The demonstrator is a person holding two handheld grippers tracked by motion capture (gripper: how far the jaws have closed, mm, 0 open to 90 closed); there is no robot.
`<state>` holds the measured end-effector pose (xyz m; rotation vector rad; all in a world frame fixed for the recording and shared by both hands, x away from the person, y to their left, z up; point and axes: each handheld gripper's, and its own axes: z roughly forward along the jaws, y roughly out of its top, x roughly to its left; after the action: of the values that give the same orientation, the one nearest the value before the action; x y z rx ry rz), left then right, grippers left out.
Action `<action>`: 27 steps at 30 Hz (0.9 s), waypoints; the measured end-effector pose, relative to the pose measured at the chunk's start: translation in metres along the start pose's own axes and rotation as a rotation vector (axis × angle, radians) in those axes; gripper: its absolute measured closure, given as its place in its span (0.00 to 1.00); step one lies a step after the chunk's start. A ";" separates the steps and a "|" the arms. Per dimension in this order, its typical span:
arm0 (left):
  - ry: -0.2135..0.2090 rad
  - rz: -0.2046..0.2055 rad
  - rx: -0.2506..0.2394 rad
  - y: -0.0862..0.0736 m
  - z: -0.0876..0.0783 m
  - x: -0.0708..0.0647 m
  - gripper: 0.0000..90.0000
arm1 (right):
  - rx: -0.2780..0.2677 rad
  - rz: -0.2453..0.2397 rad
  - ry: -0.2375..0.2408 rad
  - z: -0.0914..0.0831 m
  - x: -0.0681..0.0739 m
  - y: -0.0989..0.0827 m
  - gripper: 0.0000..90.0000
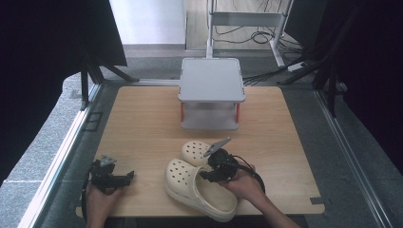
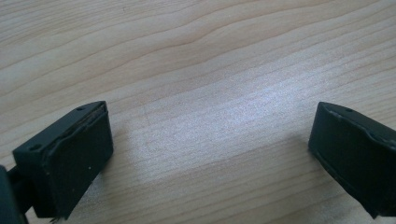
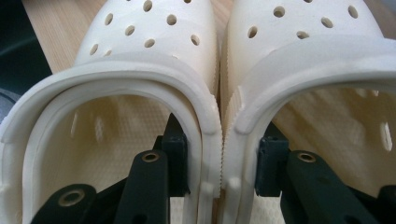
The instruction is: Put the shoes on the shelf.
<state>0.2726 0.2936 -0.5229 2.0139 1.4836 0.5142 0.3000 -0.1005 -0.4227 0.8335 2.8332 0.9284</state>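
Between the two clogs, the right hand-held gripper pinches their inner walls together; next, lift both to the shelf. The left hand-held gripper rests spread on the desk.

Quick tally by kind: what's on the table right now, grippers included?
Clogs, cream: 2, near and far, side by side, inner walls pinched together in the right gripper
Shelf, grey, two-level: 1
Grippers: 2, the right one, and the left gripper with jaws apart over bare table
Total: 5
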 end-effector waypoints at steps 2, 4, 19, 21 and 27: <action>0.000 0.001 0.000 0.000 0.000 0.000 0.00 | -0.009 0.007 0.001 -0.006 -0.002 0.002 0.71; 0.000 0.000 0.000 0.000 0.000 0.000 0.00 | -0.016 0.016 -0.002 -0.012 -0.004 0.003 0.71; -0.001 0.000 0.001 0.000 0.000 0.000 0.00 | -0.029 0.040 -0.038 -0.049 -0.016 0.018 0.71; -0.001 -0.001 0.000 0.000 0.000 0.000 0.00 | -0.031 0.045 -0.042 -0.055 -0.018 0.021 0.71; 0.000 0.000 0.000 0.000 0.000 0.000 0.00 | -0.038 0.054 -0.055 -0.073 -0.021 0.034 0.71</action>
<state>0.2726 0.2936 -0.5229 2.0139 1.4835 0.5142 0.3194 -0.1277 -0.3466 0.9211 2.7507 0.9464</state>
